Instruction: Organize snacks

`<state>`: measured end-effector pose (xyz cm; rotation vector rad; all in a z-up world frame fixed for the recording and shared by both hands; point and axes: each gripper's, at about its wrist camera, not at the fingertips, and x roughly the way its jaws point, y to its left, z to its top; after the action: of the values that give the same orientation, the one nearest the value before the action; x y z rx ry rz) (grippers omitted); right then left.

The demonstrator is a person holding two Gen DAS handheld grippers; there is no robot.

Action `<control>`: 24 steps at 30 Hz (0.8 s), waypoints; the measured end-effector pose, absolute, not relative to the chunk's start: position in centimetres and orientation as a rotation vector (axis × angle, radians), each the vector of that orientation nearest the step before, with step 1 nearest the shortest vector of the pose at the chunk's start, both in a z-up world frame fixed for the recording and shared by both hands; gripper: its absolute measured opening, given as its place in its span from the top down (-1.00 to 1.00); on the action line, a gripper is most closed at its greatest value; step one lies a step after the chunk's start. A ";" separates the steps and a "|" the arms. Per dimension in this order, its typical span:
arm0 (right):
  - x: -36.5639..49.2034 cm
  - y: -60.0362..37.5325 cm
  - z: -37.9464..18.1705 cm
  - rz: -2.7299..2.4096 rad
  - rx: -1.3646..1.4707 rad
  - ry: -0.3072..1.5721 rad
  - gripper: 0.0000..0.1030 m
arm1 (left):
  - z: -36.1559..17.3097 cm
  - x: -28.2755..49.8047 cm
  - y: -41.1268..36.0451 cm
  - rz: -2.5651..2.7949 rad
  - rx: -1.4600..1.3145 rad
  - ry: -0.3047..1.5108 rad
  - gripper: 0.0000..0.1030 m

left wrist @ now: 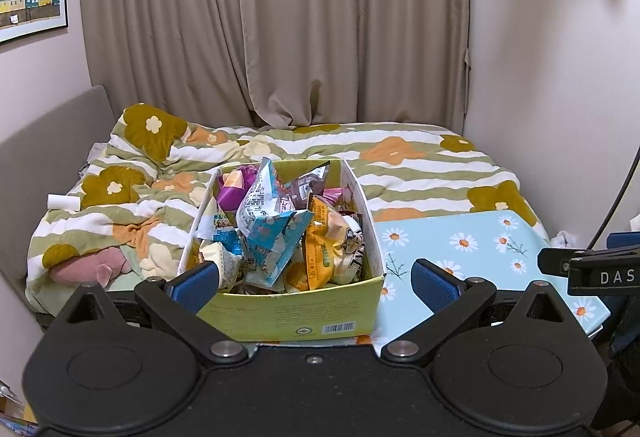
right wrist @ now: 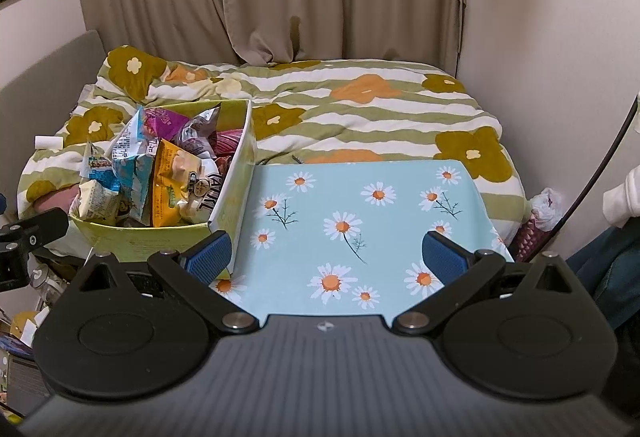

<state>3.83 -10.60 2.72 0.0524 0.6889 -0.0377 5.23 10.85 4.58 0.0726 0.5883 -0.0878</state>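
Left wrist view: the left gripper (left wrist: 315, 279) hangs with jaws spread wide and empty, straddling the near wall of the green box (left wrist: 288, 311), where the snack packets (left wrist: 276, 233) are heaped.

Right wrist view: the right gripper (right wrist: 326, 255), also wide and empty, faces the daisy tray (right wrist: 360, 197) right of the box; the left is nearer.

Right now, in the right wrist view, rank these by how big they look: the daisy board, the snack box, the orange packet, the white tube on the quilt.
1. Daisy board, though nearness to the camera enlarges it.
2. Snack box.
3. Orange packet.
4. White tube, farther away, so the true size is unsure.
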 end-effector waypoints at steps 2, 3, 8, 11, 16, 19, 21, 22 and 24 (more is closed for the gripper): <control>3.9 -10.6 2.7 -0.038 0.052 0.688 -1.00 | 4.6 5.3 10.9 -0.090 0.074 0.591 -1.00; 3.9 -10.7 2.7 -0.039 0.052 0.690 -1.00 | 4.5 5.4 10.8 -0.090 0.076 0.592 -1.00; 3.9 -10.7 2.7 -0.039 0.053 0.689 -1.00 | 4.6 5.5 10.9 -0.090 0.077 0.593 -1.00; 4.0 -10.7 2.6 -0.039 0.053 0.690 -1.00 | 4.5 5.5 10.9 -0.091 0.075 0.595 -1.00; 4.0 -10.8 2.6 -0.039 0.053 0.694 -1.00 | 4.4 5.6 11.1 -0.090 0.080 0.598 -1.00; 3.9 -11.1 2.4 -0.042 0.056 0.699 -1.00 | 4.2 5.8 11.1 -0.092 0.080 0.603 -1.00; 3.9 -11.2 2.3 -0.043 0.057 0.701 -1.00 | 4.2 5.9 11.1 -0.095 0.077 0.603 -1.00; 4.0 -11.1 2.3 -0.043 0.056 0.700 -1.00 | 4.2 5.8 11.1 -0.100 0.074 0.601 -1.00; 3.9 -11.2 2.3 -0.043 0.057 0.700 -1.00 | 4.2 5.8 11.2 -0.097 0.069 0.596 -1.00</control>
<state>3.94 -11.19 2.28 0.0569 0.7005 -0.0430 5.76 11.16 4.20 0.0687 0.5962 -0.0975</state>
